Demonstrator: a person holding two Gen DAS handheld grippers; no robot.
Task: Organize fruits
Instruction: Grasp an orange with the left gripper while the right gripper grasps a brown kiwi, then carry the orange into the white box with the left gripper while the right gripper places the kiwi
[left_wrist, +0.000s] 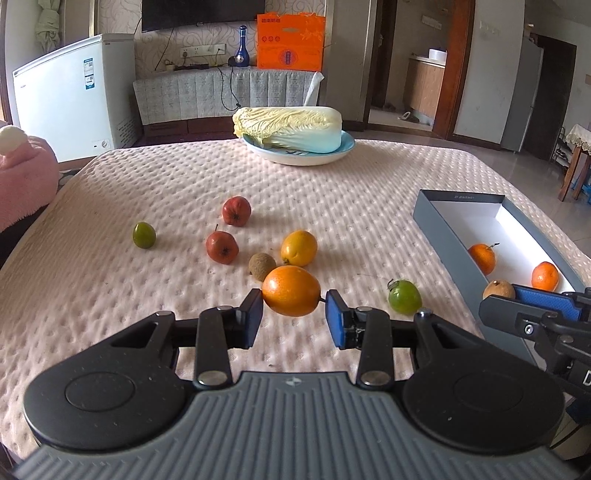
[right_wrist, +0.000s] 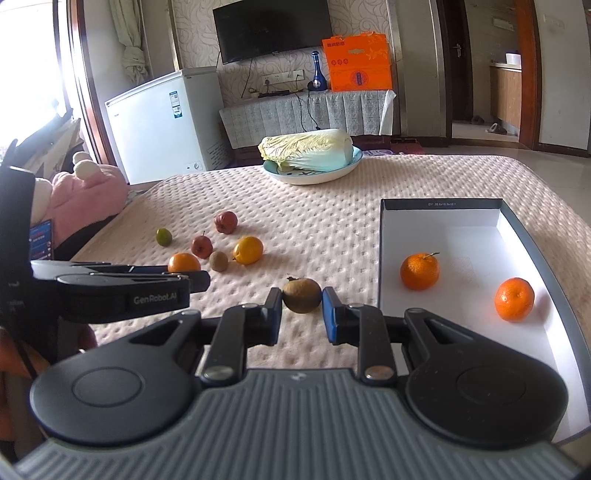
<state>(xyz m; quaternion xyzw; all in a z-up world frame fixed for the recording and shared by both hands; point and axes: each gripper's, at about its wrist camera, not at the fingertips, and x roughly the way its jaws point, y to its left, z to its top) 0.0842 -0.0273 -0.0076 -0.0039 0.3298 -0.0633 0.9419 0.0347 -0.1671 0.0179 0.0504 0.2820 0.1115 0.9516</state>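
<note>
Left gripper (left_wrist: 294, 314) has its fingers clamped on an orange (left_wrist: 291, 291), lifted just off the tabletop (left_wrist: 110, 295). Right gripper (right_wrist: 302, 314) pinches a brown fruit (right_wrist: 302, 295) tight, beside the box (right_wrist: 439, 202) holding two tangerines (right_wrist: 420, 270).

Left gripper (left_wrist: 294, 317): grey ribbed housing, two black round side discs, black linkage arms with silver pivot screws, blue pads (left_wrist: 334, 319) on black fingers. Small cross mark at centre of housing edge.

Right gripper (right_wrist: 302, 312): same build, with grey ribbed body, black discs, silver screws, blue pads (right_wrist: 330, 317).

Left gripper side-on in the right view: black body, white "GenRobot.AI" lettering.
</note>
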